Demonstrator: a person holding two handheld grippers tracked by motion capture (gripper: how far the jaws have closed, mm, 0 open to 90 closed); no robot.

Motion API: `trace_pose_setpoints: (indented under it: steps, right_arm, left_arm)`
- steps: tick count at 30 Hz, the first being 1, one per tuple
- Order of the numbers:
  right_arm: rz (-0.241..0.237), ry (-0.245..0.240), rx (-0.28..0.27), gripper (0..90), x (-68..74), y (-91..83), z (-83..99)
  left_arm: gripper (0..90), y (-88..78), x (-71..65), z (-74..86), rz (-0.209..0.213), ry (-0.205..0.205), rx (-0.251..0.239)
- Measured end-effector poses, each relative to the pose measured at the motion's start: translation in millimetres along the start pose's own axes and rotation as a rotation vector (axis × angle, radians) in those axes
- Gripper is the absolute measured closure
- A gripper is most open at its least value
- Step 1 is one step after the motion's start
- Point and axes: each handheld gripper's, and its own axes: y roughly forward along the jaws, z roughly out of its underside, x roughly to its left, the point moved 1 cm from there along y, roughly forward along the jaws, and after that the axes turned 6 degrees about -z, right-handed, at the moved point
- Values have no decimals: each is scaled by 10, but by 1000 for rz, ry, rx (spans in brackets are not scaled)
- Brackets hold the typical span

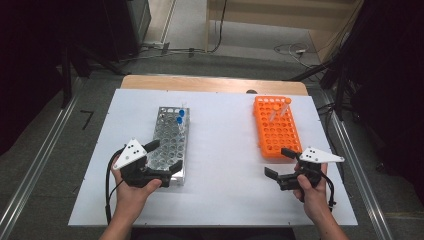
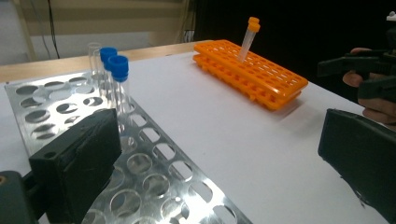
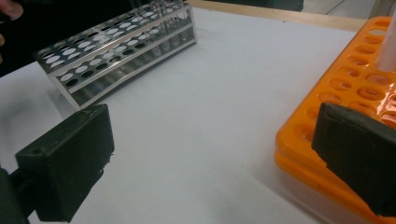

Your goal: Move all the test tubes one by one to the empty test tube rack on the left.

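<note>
The left gripper [image 1: 162, 157] is held with jaws spread wide and empty over the near end of the metal rack [image 1: 170, 142]; the 2 blue-capped tubes [image 2: 114, 63] are seen upright at the rack's far end, ahead of these jaws, long axes vertical. The orange rack [image 1: 276, 127] carries 1 orange-capped tube [image 1: 282, 106], tilted, at its far end. The right gripper [image 1: 281, 163], likewise agape and empty, is nearer that tube.

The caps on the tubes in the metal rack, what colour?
Blue caps, clearest in the left gripper view.
</note>
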Motion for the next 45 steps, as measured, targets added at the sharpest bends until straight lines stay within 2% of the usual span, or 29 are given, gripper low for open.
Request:
trace_pose_setpoints:
  steps: [10,14,16,18,21,24,27,34,37,41,45]
  right_arm:
    - [38,19,-5,0,-163,103,-185]
    - [87,48,-6,51,-291,189,-277]
    - [143,63,7,121,-383,241,-319]
    - [255,91,13,210,-478,290,-358]
    - [310,106,13,274,-639,361,-393]
    - [318,115,32,357,-772,418,-417]
    - [281,115,43,379,-886,479,-450]
    - [290,124,89,521,-1060,627,-495]
    - [284,130,81,545,-1116,701,-489]
    - [318,176,139,601,-1171,763,-508]
    - [344,185,125,613,-1178,766,-552]
  left_arm:
    - [0,-186,28,125,-3,-9,3]
    - [0,-212,43,166,-5,-17,8]
    - [0,-211,45,186,-8,-17,17]
    - [0,-206,45,192,-9,-22,18]
    - [0,-203,36,194,-8,-20,17]
    - [0,-200,34,197,-4,-22,18]
    - [0,-199,38,199,-5,-22,19]
    - [0,-193,44,205,-9,-21,18]
    - [0,-199,52,205,-10,-24,18]
    - [0,-204,62,207,-15,-25,19]
    - [0,-204,60,209,-15,-26,19]
